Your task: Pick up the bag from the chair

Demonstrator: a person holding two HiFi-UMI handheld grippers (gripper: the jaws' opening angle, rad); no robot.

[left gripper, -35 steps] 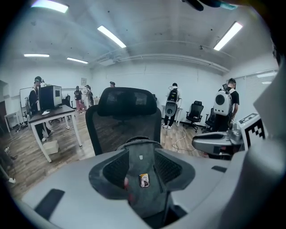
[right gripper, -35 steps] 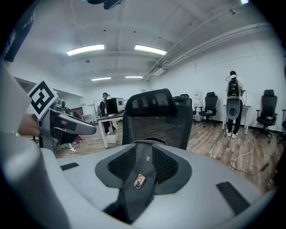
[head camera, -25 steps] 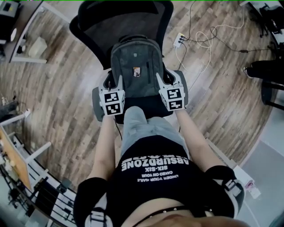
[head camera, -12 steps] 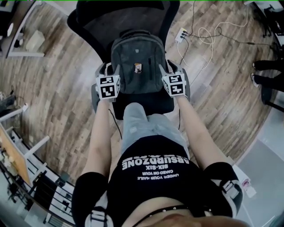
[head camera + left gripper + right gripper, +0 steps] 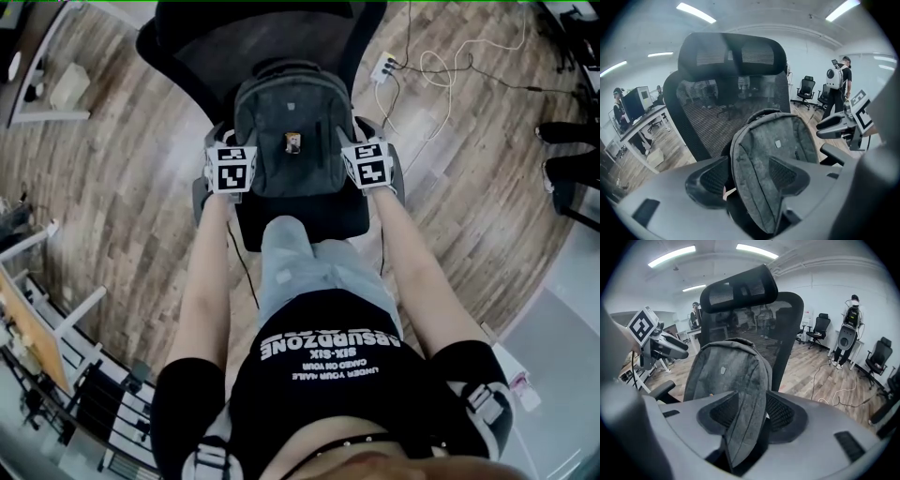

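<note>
Standing upright on the chair [image 5: 202, 42] seat, grey bag [image 5: 289, 131] against the mesh back, left gripper [image 5: 747, 174] and right gripper [image 5: 747, 413] at its sides, jaws spread, just opened wider, one bag edge between each pair.

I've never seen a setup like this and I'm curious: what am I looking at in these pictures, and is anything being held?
There is no robot: a person stands holding a two-jaw gripper in each hand. The top-down picture comes from a camera on the person's head; the other two come from cameras riding on the left gripper and the right gripper, looking along their jaws. A grey backpack stands upright on a black office chair, in front of its mesh back. Each gripper's jaws have just been opening and straddle one side edge of the backpack, but stand wide apart, so nothing is gripped yet.
</note>
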